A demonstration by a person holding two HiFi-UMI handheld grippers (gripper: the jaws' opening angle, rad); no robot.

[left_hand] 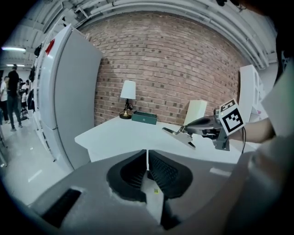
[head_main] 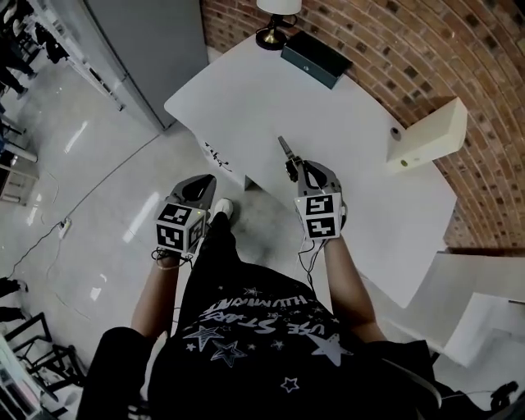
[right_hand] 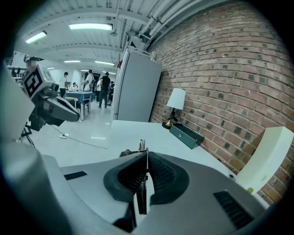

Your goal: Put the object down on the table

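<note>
A thin silvery metal tool (head_main: 285, 148) sticks forward out of my right gripper (head_main: 293, 168), which is shut on it above the near part of the white table (head_main: 238, 98). In the right gripper view the tool (right_hand: 142, 146) shows as a narrow metal strip pinched between the dark pads. The left gripper view shows the tool (left_hand: 182, 134) held roughly level a little above the tabletop, in my right gripper (left_hand: 198, 125). My left gripper (head_main: 199, 189) hangs off the table's near edge, over the floor, its jaws (left_hand: 147, 160) shut with nothing between them.
At the table's far end stand a lamp (head_main: 277, 20) and a dark green box (head_main: 312, 58). A cream box (head_main: 426, 135) leans at the brick wall on the right. A tall grey cabinet (head_main: 148, 49) stands to the left of the table. People stand far off in the room (right_hand: 98, 85).
</note>
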